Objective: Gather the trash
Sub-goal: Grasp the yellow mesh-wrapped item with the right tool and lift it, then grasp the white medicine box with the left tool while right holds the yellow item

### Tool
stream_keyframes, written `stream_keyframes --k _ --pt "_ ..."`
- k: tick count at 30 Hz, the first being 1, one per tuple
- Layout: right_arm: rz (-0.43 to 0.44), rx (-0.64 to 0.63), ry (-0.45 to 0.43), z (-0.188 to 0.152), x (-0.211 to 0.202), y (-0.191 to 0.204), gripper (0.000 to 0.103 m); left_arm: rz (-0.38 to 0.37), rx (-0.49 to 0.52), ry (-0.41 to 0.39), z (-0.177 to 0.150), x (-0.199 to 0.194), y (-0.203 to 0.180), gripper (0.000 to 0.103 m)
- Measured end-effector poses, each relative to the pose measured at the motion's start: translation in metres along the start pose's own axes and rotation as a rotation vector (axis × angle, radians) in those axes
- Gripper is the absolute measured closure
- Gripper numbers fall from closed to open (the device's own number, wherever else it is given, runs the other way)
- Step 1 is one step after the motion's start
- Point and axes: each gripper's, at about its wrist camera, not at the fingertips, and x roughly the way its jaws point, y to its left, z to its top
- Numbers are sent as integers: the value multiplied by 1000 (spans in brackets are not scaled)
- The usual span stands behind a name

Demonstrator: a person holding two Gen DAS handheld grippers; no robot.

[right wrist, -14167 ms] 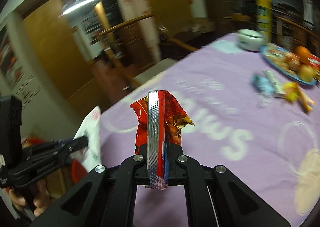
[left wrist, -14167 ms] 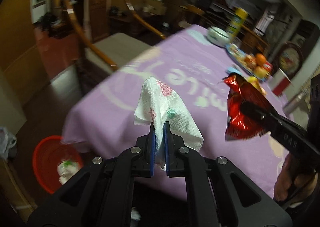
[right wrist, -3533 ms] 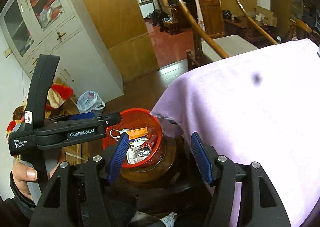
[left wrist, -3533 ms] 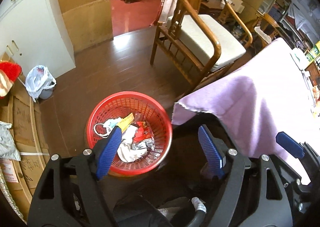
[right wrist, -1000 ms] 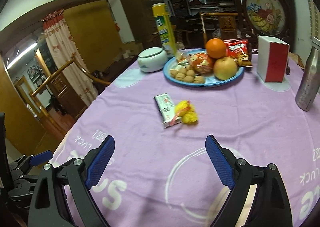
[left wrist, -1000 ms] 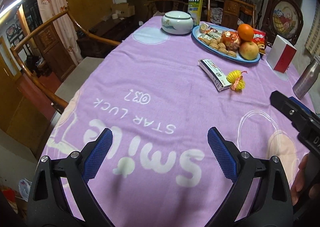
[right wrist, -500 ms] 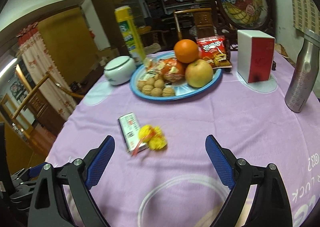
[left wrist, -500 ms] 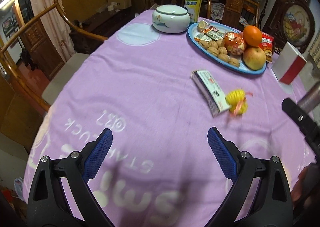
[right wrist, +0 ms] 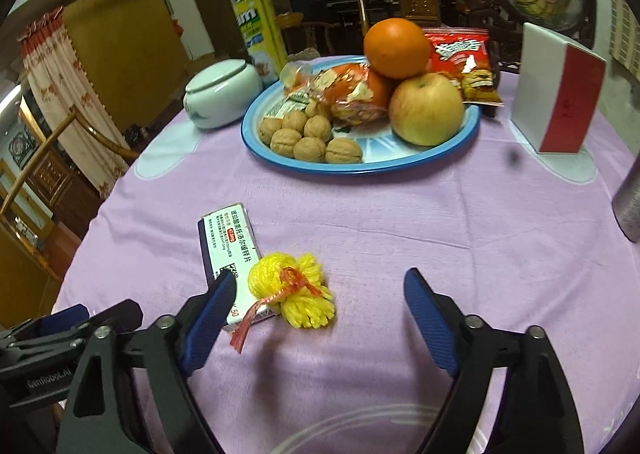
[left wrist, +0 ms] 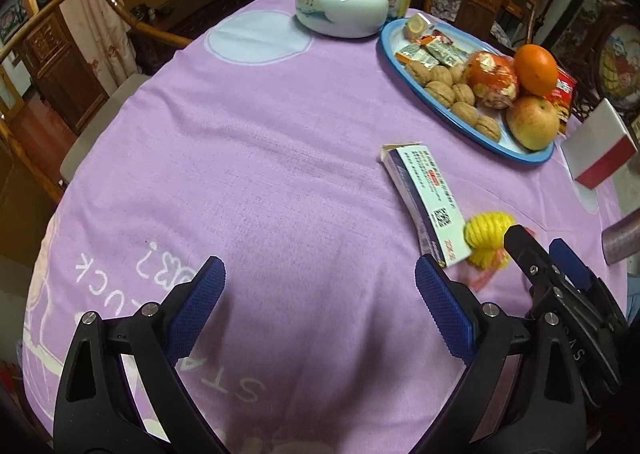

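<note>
A flat white and blue medicine box [left wrist: 424, 196] lies on the purple tablecloth [left wrist: 260, 158]. A crumpled yellow net with a red tie [left wrist: 489, 239] rests against its near end. Both also show in the right wrist view, the box [right wrist: 230, 250] and the net [right wrist: 292, 294]. My left gripper [left wrist: 318, 294] is open and empty, low over the cloth, left of the box. My right gripper [right wrist: 316, 304] is open and empty, with the net just ahead between its fingers and its left fingertip [right wrist: 218, 294] over the box's near end. The right gripper also shows in the left wrist view [left wrist: 560, 286].
A blue-rimmed plate [right wrist: 400, 162] with walnuts, an apple, an orange and snack packets stands behind. A pale lidded pot [right wrist: 222, 92], a yellow can [right wrist: 250, 10], a white and red box [right wrist: 558, 92] and a metal bottle [right wrist: 630, 202] stand around. Wooden chairs [left wrist: 60, 66] flank the table.
Both grippers have moved forward over the table toward the medicine box and yellow net, which now look larger and nearer. Both stay open and empty.
</note>
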Motion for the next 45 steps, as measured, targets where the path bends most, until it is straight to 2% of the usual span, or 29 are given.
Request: stream_keyframes --k 6,10,13,15,20,27,34,45 --pt "8 -13 29 -1 13 4 28 7 -14 11 2 7 9 11" --pt "16 -33 59 -2 22 12 42 5 -24 13 2 7 13 11" --pt "19 -34 65 -3 24 13 47 8 -23 9 1 5 14 11" --pt "31 -21 68 -4 25 12 57 15 -17 7 1 4 14 11" --pt "29 0 66 -5 23 10 64 13 -19 2 0 -1 15 11" --pt "33 54 19 -4 6 -3 65 18 -1 2 1 -1 5 11" --pt "-22 105 -27 -10 -7 -19 65 9 31 34 0 10 -19 10" --pt "-49 144 -48 -7 -20 -42 65 -8 21 53 12 30 -61 10"
